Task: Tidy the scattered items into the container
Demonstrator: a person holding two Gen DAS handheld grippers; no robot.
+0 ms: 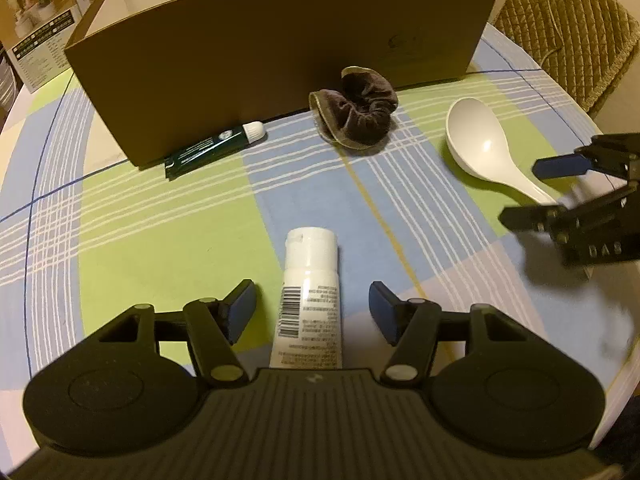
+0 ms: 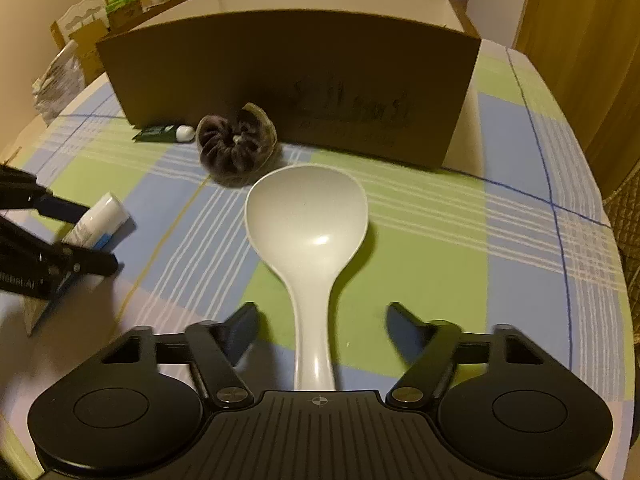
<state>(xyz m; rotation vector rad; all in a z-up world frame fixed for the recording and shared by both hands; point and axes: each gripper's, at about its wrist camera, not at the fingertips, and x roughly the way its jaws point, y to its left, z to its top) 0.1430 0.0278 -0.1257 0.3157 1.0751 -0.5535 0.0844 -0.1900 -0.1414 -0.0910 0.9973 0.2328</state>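
So far nothing appears to be sitting in the cardboard box (image 1: 280, 52), at least in the part of its pale interior that shows; most of the inside is hidden behind its tall near wall. All four items seen are lying out on the checked surface (image 1: 160, 232). The white tube (image 1: 310, 300) is lying lengthwise, cap pointing toward the box, between the fingers of the left tongs (image 1: 312, 312), which are standing spread apart on either side of it without touching it. The white spoon (image 2: 308, 240) is lying bowl-up with its handle running back between the fingers of the right tongs (image 2: 320, 330), which are likewise released and wide, gripping nothing. The dark scrunchie (image 1: 356, 114) is resting just in front of the box wall, and the green tube (image 1: 212, 150) is lying beside it, close against the foot of the box.

Judging by this, the tidying is only beginning: both tongs are lining up on their first pickups, the tube on the left and the spoon on the right, while the scrunchie and green tube are waiting untouched. Every item is yet to be lifted over the wall.
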